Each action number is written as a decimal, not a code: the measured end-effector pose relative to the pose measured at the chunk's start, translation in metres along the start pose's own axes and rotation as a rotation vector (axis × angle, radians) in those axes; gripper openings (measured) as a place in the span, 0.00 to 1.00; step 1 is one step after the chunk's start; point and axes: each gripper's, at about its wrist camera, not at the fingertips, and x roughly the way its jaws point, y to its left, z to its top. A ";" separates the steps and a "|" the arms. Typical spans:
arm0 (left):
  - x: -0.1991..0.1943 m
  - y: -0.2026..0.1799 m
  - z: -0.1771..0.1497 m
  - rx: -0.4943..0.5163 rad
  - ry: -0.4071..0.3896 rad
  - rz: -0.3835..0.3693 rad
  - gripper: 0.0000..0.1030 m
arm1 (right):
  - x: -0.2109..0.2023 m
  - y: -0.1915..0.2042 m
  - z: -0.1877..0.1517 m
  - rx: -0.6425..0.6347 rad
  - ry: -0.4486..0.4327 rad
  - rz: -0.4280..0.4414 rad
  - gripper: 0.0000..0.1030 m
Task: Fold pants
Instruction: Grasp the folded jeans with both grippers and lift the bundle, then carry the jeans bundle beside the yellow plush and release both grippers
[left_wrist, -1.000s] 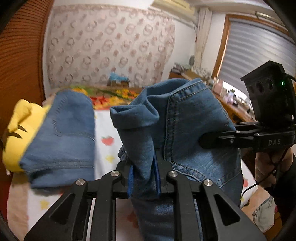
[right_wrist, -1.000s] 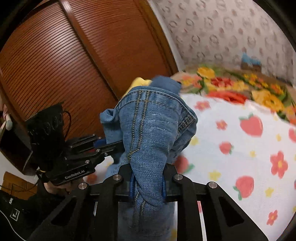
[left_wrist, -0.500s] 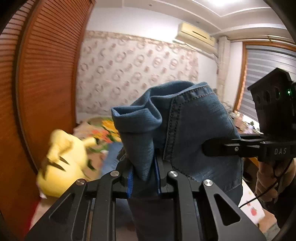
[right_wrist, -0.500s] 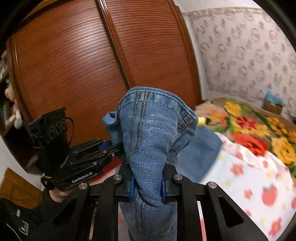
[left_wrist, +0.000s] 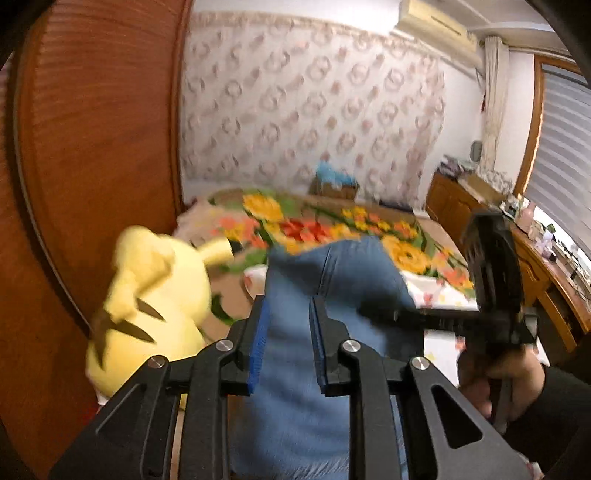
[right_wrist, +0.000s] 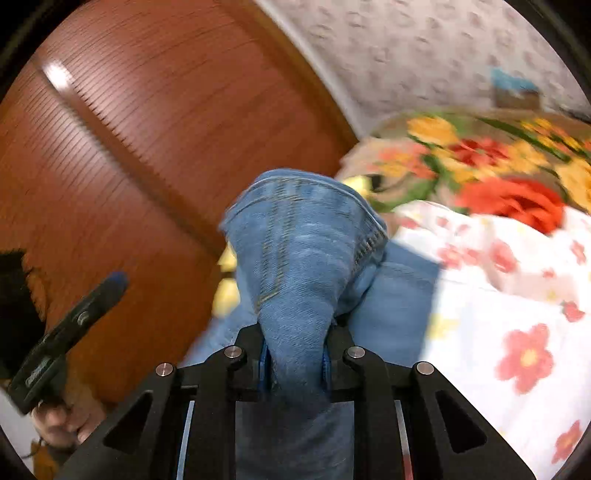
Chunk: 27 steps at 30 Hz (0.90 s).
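The blue denim pants (left_wrist: 332, 280) lie below and ahead of my left gripper (left_wrist: 288, 306), whose jaws stand apart with nothing pinched between the blue pads; the cloth shows through the gap. My right gripper (right_wrist: 295, 332) is shut on a bunched fold of the pants (right_wrist: 299, 251), which rises above its fingers. The right gripper also shows in the left wrist view (left_wrist: 491, 280), at the right, over the pants. The left gripper shows blurred at the left of the right wrist view (right_wrist: 114, 280).
A yellow plush toy (left_wrist: 155, 295) lies left of the pants on the bed. The bed has a flower blanket (left_wrist: 332, 225) and a strawberry-print sheet (right_wrist: 498, 295). A brown wardrobe door (right_wrist: 147, 147) stands at the left. A wooden dresser (left_wrist: 535, 266) is at the right.
My left gripper has opened and let go of the pants; the fold it held has dropped. Both grippers have swung down toward the bed. The right gripper still holds its fold.
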 end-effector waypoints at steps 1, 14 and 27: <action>0.009 -0.002 -0.007 0.009 0.017 -0.012 0.22 | -0.001 -0.010 0.003 0.024 -0.001 0.029 0.26; 0.020 -0.022 -0.073 0.022 0.128 -0.008 0.22 | -0.033 0.076 0.021 -0.308 -0.093 -0.294 0.50; -0.049 -0.054 -0.069 0.073 0.027 0.017 0.22 | -0.061 0.104 -0.009 -0.292 -0.114 -0.391 0.39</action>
